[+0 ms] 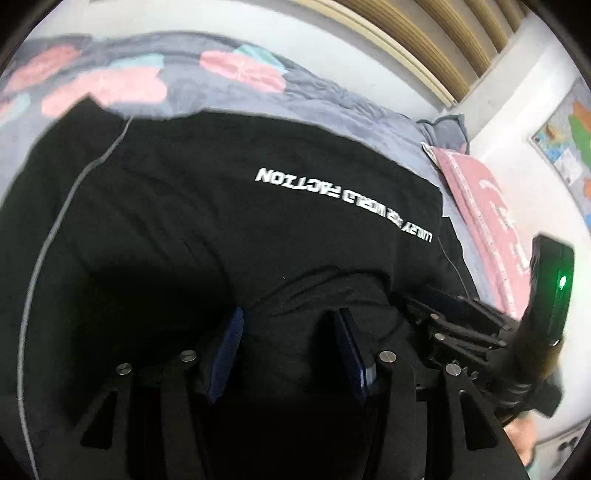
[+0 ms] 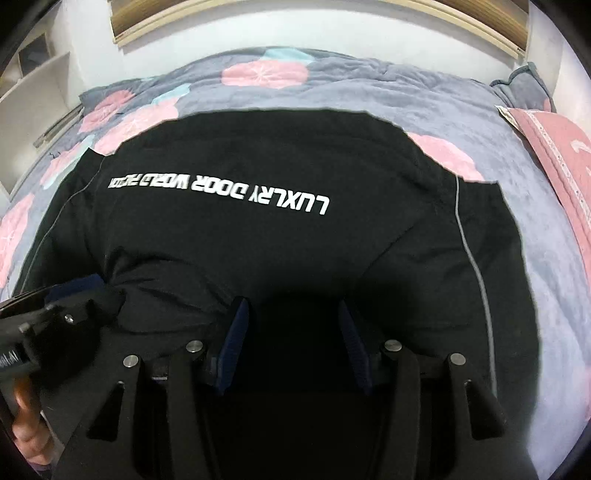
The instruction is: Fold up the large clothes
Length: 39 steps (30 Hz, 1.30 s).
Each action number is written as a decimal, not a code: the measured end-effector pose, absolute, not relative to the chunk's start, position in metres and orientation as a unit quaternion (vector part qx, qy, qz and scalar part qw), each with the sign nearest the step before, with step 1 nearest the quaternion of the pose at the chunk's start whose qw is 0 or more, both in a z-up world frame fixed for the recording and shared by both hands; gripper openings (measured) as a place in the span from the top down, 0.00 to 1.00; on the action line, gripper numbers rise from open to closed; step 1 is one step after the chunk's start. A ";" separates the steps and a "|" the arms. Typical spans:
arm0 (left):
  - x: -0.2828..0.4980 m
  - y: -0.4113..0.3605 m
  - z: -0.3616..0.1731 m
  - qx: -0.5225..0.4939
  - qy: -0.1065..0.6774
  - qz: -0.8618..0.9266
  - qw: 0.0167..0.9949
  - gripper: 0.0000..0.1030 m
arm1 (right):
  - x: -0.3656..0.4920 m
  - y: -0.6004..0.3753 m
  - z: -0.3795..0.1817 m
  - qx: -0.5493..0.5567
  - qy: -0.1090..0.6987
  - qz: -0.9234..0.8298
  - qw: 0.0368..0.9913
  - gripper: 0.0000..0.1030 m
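Note:
A large black garment [image 1: 221, 229] with white upside-down lettering and thin grey piping lies spread on the bed; it also fills the right wrist view [image 2: 280, 236]. My left gripper [image 1: 290, 321] is open, its blue pads apart over the garment's near edge, with black cloth between them. My right gripper [image 2: 293, 314] is open too, over the near edge further right. The right gripper shows at the right of the left wrist view [image 1: 436, 306], the left gripper at the left of the right wrist view [image 2: 77, 288]. Whether either touches the cloth I cannot tell.
A grey quilt [image 2: 480, 122] with pink and teal circles covers the bed. A pink pillow [image 2: 557, 155] and a grey cushion [image 2: 524, 81] lie at the right. A wooden headboard [image 2: 258, 22] and white wall are behind; a map [image 1: 569, 140] hangs at right.

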<state>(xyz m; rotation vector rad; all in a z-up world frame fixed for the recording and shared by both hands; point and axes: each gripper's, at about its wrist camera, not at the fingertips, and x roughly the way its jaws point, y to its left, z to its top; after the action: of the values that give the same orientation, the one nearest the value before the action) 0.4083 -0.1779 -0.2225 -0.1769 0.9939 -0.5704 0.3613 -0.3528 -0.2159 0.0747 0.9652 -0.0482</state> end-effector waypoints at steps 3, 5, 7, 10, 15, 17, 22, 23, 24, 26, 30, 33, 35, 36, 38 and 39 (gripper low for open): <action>0.396 -0.182 -0.193 -0.084 0.430 -0.285 0.853 0.49 | 0.360 -0.357 -0.183 0.050 0.425 0.011 0.904 0.47; 0.402 -0.183 -0.181 -0.108 0.414 -0.271 0.862 0.45 | 0.369 -0.359 -0.172 0.032 0.399 -0.023 0.916 0.40; 0.429 -0.182 -0.190 -0.147 0.444 -0.246 0.849 0.42 | 0.391 -0.365 -0.182 0.019 0.411 -0.059 0.910 0.33; 0.468 -0.183 -0.226 -0.177 0.505 -0.222 0.815 0.43 | 0.419 -0.383 -0.224 0.074 0.478 -0.033 0.875 0.31; 0.457 -0.199 -0.224 -0.101 0.478 -0.221 0.844 0.43 | 0.409 -0.392 -0.228 0.098 0.447 -0.026 0.889 0.28; 0.445 -0.194 -0.215 -0.096 0.463 -0.238 0.848 0.43 | 0.399 -0.391 -0.218 0.095 0.437 -0.019 0.894 0.28; 0.384 -0.157 -0.181 -0.119 0.431 -0.318 0.836 0.43 | 0.326 -0.384 -0.180 0.112 0.411 0.041 0.904 0.28; 0.367 -0.144 -0.176 -0.124 0.428 -0.322 0.836 0.43 | 0.320 -0.380 -0.176 0.110 0.414 0.046 0.902 0.28; 0.353 -0.135 -0.172 -0.125 0.429 -0.326 0.833 0.43 | 0.310 -0.374 -0.173 0.107 0.419 0.049 0.900 0.28; 0.333 -0.124 -0.171 -0.128 0.433 -0.332 0.828 0.43 | 0.285 -0.362 -0.169 0.096 0.423 0.058 0.899 0.28; 0.314 -0.120 -0.194 -0.106 0.462 -0.309 0.825 0.43 | 0.267 -0.335 -0.193 0.056 0.459 0.045 0.885 0.28; 0.325 -0.126 -0.230 -0.111 0.491 -0.293 0.813 0.43 | 0.269 -0.330 -0.222 0.064 0.481 0.040 0.874 0.28; 0.339 -0.120 -0.242 -0.154 0.495 -0.292 0.804 0.43 | 0.271 -0.333 -0.225 0.068 0.478 0.037 0.875 0.28; 0.342 -0.114 -0.241 -0.177 0.492 -0.295 0.800 0.43 | 0.270 -0.335 -0.222 0.070 0.475 0.035 0.877 0.28; 0.339 -0.106 -0.229 -0.186 0.476 -0.306 0.803 0.43 | 0.267 -0.337 -0.214 0.073 0.474 0.034 0.877 0.28; 0.334 -0.101 -0.220 -0.175 0.465 -0.304 0.813 0.43 | 0.262 -0.339 -0.210 0.074 0.477 0.032 0.875 0.27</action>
<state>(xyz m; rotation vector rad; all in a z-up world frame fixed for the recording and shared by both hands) 0.3342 -0.1013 -0.2195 -0.3727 0.9917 -0.6489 0.2625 -0.3392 -0.2098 0.1548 0.9954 0.0678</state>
